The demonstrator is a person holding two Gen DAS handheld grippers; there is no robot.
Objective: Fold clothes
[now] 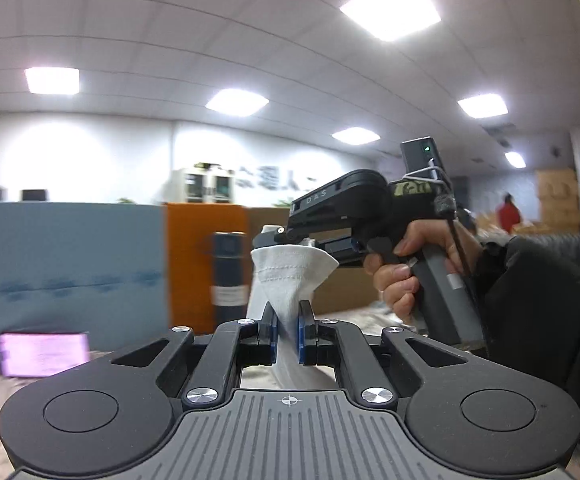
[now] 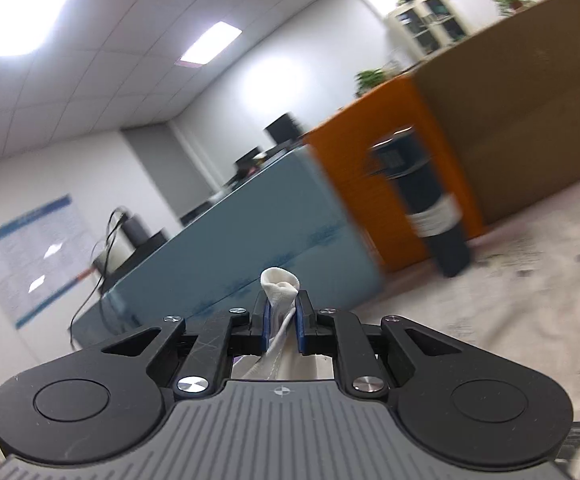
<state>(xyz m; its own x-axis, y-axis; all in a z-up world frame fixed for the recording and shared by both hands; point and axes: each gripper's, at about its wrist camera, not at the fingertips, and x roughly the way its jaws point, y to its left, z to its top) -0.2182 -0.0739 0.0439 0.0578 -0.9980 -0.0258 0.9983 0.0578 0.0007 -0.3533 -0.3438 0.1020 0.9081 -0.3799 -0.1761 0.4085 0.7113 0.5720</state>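
Cloth (image 1: 290,276) hangs pinched at two spots, left gripper (image 1: 288,334) and right gripper (image 2: 282,326) both clamped on it, likely to spread it for folding.

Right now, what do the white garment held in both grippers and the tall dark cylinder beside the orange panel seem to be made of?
The white garment looks like soft woven or knit fabric, matte: it shows a stitched hem and creases where the left gripper and the right gripper pinch it. The tall dark cylinder looks like hard plastic or coated metal with a pale label band; motion blur leaves this open.
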